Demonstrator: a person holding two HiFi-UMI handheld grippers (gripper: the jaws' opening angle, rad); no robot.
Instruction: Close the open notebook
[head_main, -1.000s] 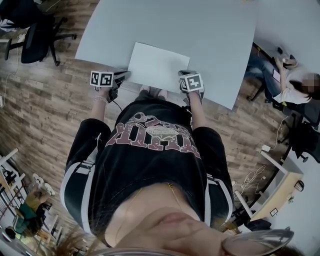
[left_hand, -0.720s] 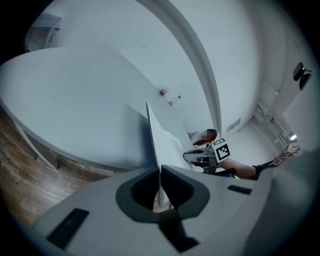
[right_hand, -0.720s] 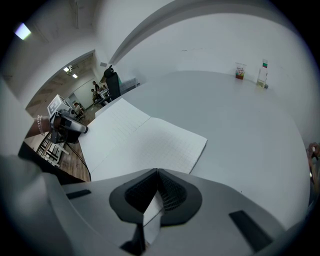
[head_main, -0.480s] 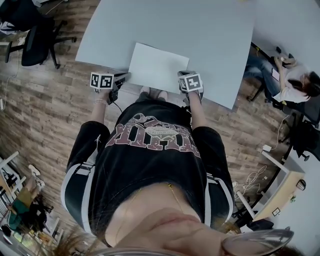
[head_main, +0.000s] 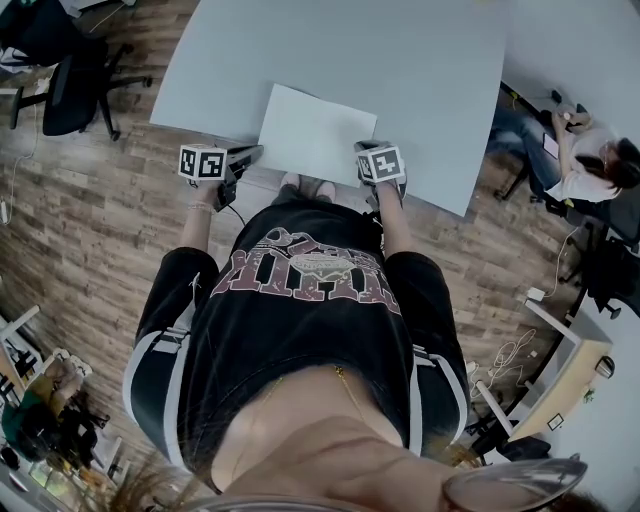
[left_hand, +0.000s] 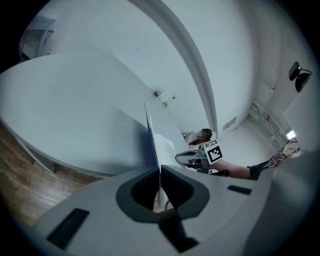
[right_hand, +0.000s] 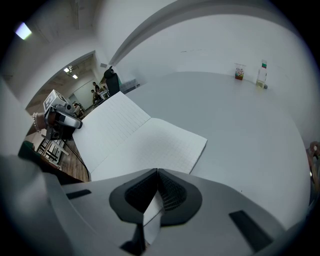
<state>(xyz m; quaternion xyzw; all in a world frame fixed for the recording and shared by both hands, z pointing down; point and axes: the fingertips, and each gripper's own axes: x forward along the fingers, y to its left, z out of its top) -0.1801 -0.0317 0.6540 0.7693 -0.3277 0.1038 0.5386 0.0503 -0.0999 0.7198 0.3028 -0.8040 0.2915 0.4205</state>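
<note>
I'm in an office: a wood-plank floor (head_main: 90, 225) underfoot, a broad pale desk (head_main: 400, 70) with rounded corners in front of me, and a black swivel chair (head_main: 70, 90) on castors off to one side. Another person (head_main: 585, 175) sits by the neighbouring desk (head_main: 575, 50) — loose cables (head_main: 505, 355) trail nearby.

White grid-paged notebook (head_main: 315, 135) lying open

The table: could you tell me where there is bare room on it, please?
The table is bare beyond the notebook and on either side of it, up to the cup and bottle near the far edge. The near edge around the notebook is crowded.
</note>
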